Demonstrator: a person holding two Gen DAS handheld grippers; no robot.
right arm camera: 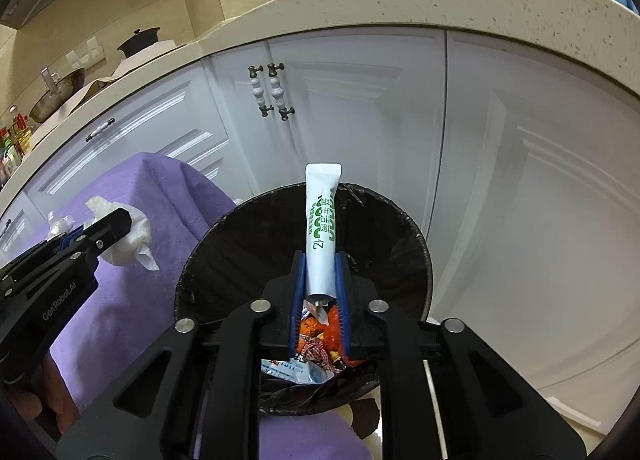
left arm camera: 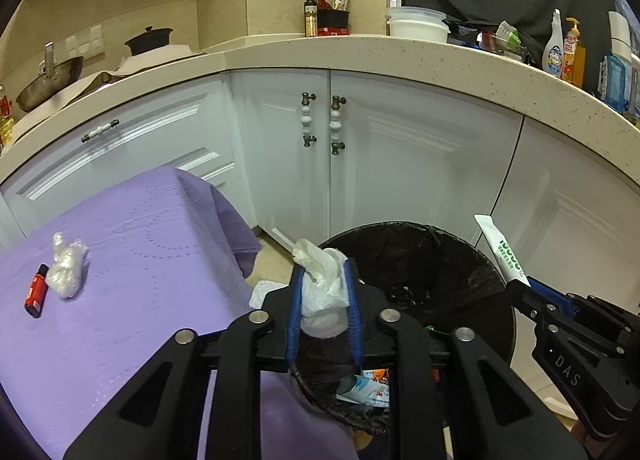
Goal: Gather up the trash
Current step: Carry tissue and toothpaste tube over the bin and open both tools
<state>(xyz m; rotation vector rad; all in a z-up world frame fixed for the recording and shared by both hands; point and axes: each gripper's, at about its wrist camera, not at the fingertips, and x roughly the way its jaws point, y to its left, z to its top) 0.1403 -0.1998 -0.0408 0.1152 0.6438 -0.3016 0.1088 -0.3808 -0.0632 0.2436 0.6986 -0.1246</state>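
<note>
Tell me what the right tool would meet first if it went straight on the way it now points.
Probably the far rim of the trash bin, then the white cabinet door behind. The right tool holds a white sachet over the bin; depth is unclear.

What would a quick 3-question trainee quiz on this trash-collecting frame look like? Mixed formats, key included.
1. True or false: the left gripper is shut on a crumpled tissue.
2. What does the right gripper hold? A) white sachet with green print B) red bottle C) spoon
3. Fill in: on the purple cloth, a small red bottle lies beside a crumpled clear plastic ____.

Key:
1. True
2. A: the sachet, over the black-lined trash bin
3. wrap
</note>
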